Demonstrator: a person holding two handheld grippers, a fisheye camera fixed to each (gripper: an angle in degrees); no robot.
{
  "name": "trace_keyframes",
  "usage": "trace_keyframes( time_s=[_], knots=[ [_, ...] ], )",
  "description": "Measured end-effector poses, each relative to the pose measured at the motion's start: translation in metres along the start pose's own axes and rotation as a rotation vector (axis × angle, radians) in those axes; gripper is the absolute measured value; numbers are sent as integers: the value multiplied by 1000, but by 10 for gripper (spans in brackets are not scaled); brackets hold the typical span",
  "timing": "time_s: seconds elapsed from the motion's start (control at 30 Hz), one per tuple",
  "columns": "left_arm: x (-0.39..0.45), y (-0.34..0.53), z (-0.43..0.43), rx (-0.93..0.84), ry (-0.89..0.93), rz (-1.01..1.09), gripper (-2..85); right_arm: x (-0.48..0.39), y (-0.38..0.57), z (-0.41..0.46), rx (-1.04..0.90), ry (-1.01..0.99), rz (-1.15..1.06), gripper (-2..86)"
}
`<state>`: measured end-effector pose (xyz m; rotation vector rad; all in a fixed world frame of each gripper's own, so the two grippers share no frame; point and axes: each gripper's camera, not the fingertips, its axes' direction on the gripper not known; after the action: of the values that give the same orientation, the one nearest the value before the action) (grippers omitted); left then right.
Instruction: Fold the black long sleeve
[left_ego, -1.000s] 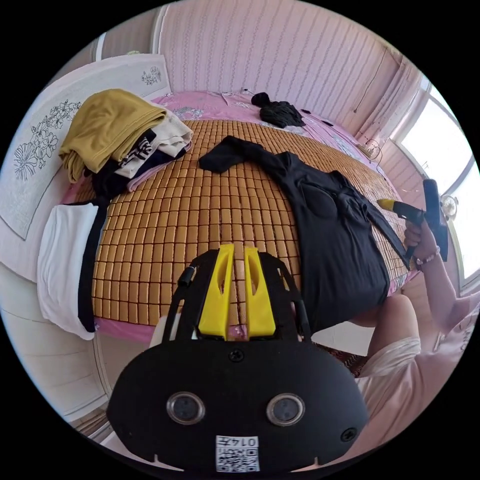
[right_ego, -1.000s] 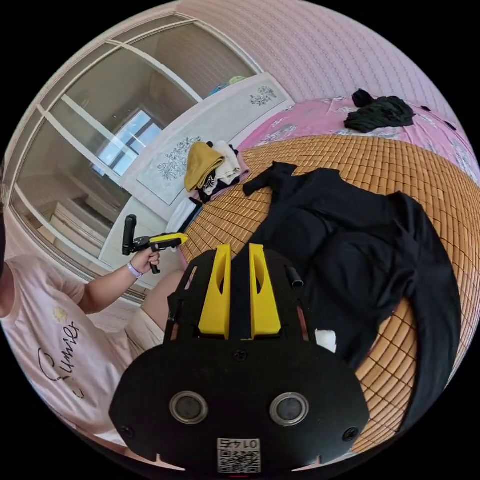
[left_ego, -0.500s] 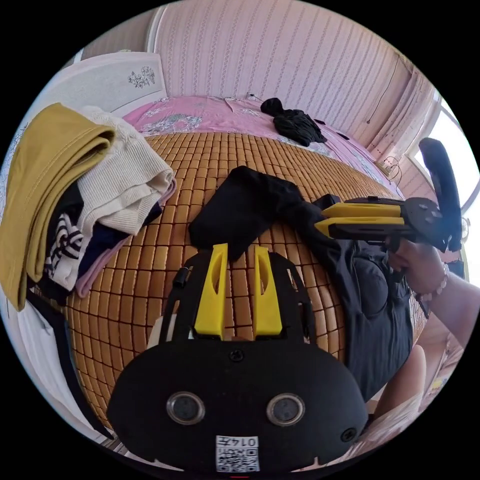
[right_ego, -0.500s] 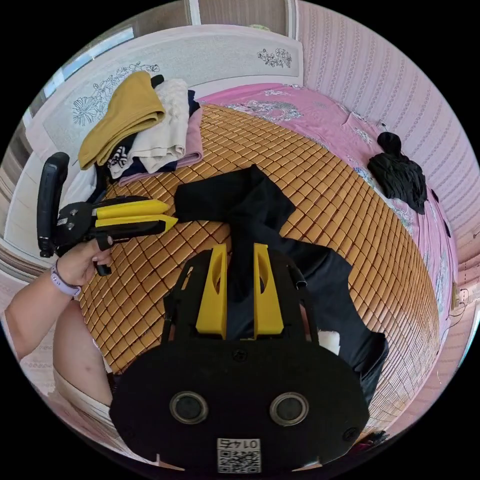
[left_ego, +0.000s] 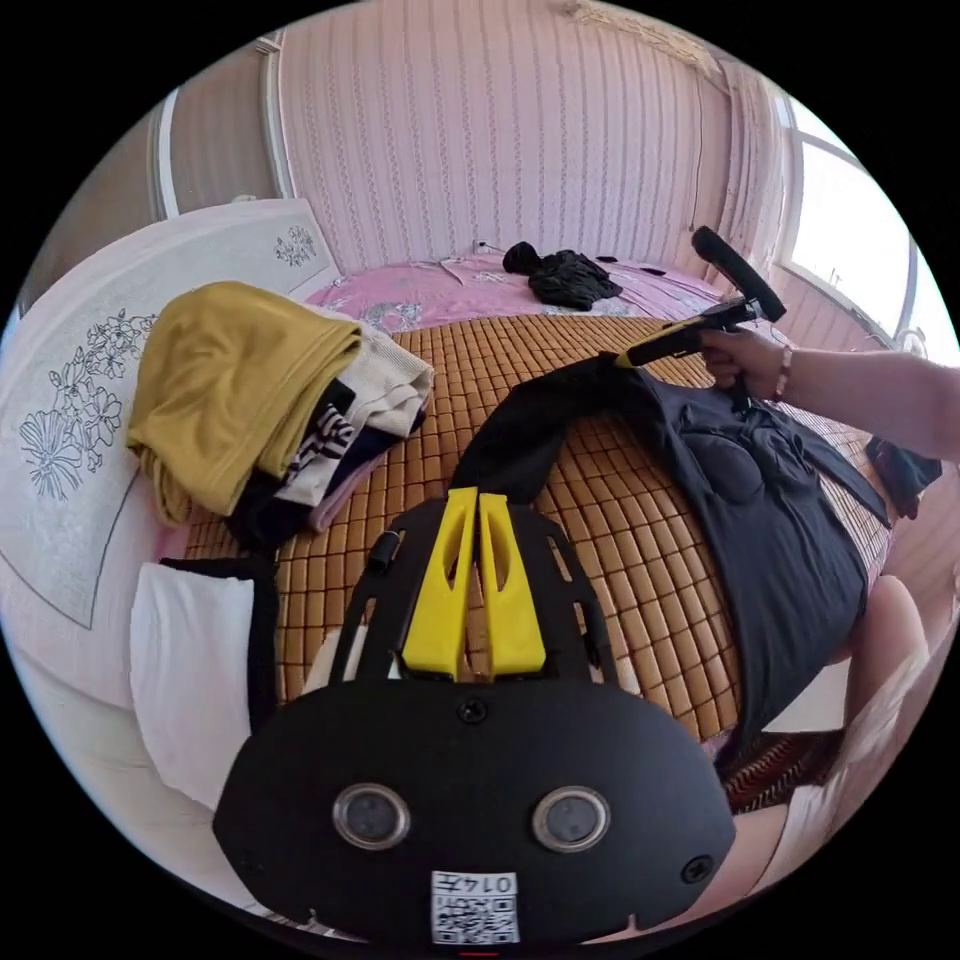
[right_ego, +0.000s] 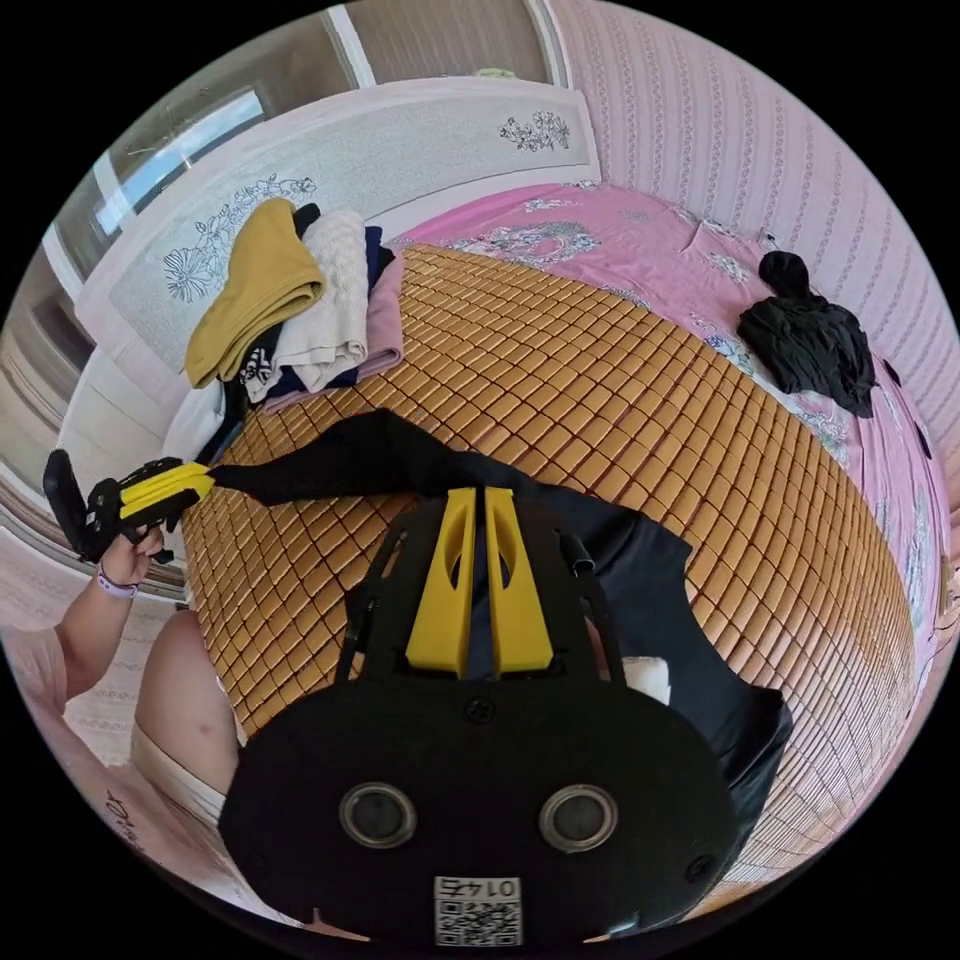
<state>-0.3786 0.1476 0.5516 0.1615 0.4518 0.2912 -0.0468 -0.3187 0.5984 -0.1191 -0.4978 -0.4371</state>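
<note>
The bed carries a bamboo mat (right_ego: 620, 400) over a pink sheet (right_ego: 640, 230), with a white headboard (left_ego: 90, 370) at 9 o'clock in the left gripper view. The black long sleeve (left_ego: 760, 500) lies spread on the mat from 3 to 5 o'clock in that view, its hem hanging over the bed's near edge. 1 sleeve (right_ego: 330, 465) is pulled out straight toward 9 o'clock in the right gripper view. A stack of folded clothes (left_ego: 270, 400), mustard on top, sits at 10 o'clock in the left gripper view. A small dark bundle (right_ego: 805, 340) lies well apart on the sheet at 2 o'clock in the right gripper view.

The left gripper (right_ego: 165, 485) has its jaws closed on the cuff end of that sleeve. The right gripper (left_ego: 650, 350) has its jaws pinched on the shirt near the shoulder.

Judging from this, the sleeve is stretched taut between 2 grips. Pull harder and the thin cuff could slip out, or the body could drag and wrinkle. The overhanging hem could slide the shirt off the bed.
</note>
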Motion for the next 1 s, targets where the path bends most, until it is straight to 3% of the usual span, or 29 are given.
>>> trace_keyframes(
  time_s=[0.1,0.23,0.37,0.53,0.77,0.9,1.0],
  knots=[
    [-17,55,-55,15,-62,-27,-10,3,-10,17,-49,-115,-7,-4],
    [-52,111,-92,-13,-86,-132,-10,-1,-28,41,-81,-108,18,-5],
    [-67,147,-131,123,-123,-139,-8,-5,-44,53,-69,-135,45,-5],
    [-83,202,-107,-108,56,-272,8,-30,-59,77,-170,-121,-64,4],
    [-145,222,-92,-124,99,-537,43,-66,-71,121,-319,139,-163,56],
    [-164,216,-57,-167,167,-614,64,-77,-74,133,-313,218,-225,11],
    [-169,212,-37,-261,195,-607,19,-77,-79,136,-342,211,-250,-2]
  ],
)
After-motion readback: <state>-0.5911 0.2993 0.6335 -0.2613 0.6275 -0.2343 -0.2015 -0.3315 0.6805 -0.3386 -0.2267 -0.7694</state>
